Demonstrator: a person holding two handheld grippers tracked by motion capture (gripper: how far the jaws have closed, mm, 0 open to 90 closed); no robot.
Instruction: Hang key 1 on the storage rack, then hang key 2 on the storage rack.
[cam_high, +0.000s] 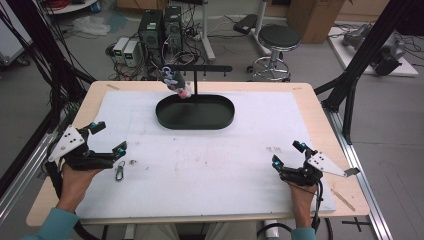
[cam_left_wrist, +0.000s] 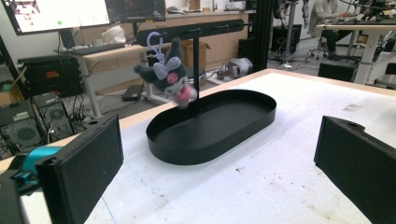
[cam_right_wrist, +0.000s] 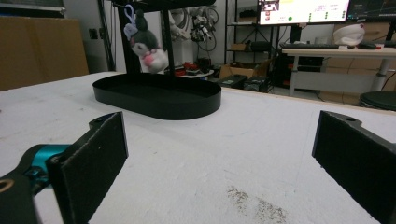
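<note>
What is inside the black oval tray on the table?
Inside the black oval tray stands the post of a black hanging stand. A plush keychain hangs from its bar above the tray. The tray floor behind the near wall is hidden.

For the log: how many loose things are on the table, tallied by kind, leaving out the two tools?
Plush toy, hanging from the stand's bar: 1
Black oval tray with stand: 1
Small metal clip beside the left tool: 1
Total: 3
</note>
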